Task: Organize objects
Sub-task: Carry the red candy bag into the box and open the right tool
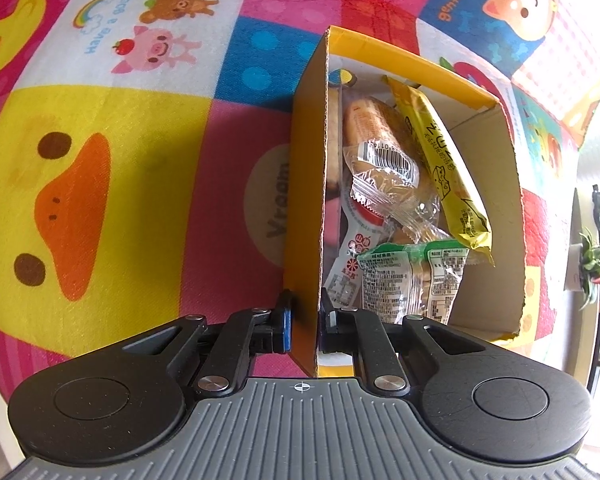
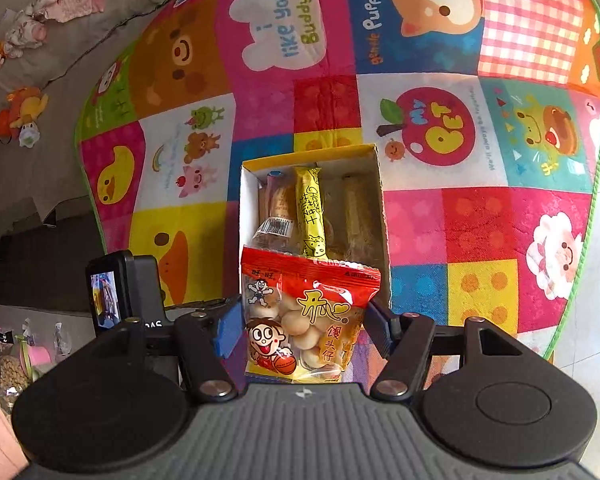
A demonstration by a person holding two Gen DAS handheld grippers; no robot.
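Right wrist view: a red snack bag (image 2: 306,320) is gripped by its two side edges in the right tongs (image 2: 302,326) and is held just above the near end of the yellow cardboard box (image 2: 382,200), which stands on a patchwork play mat (image 2: 480,220). The bag is judged light, soft and crinkly, its film likely slippery; the small round biscuits seen through its window would probably crush, so a hold on the side seams is judged safer than a squeeze across the middle. Large Chinese characters and a cartoon boy with a basketball are printed on it.

In the left wrist view, the box's near wall is pinched between the closed left tongs (image 1: 304,330); the card is thin and stiff, likely to bend if pulled. Inside lie a yellow stick pack (image 1: 448,172), a clear wrapped cake with a barcode (image 1: 384,160) and a green-labelled pack (image 1: 412,276). On the mat, "gentle Puppy" and "i like you Buddy" can be read.
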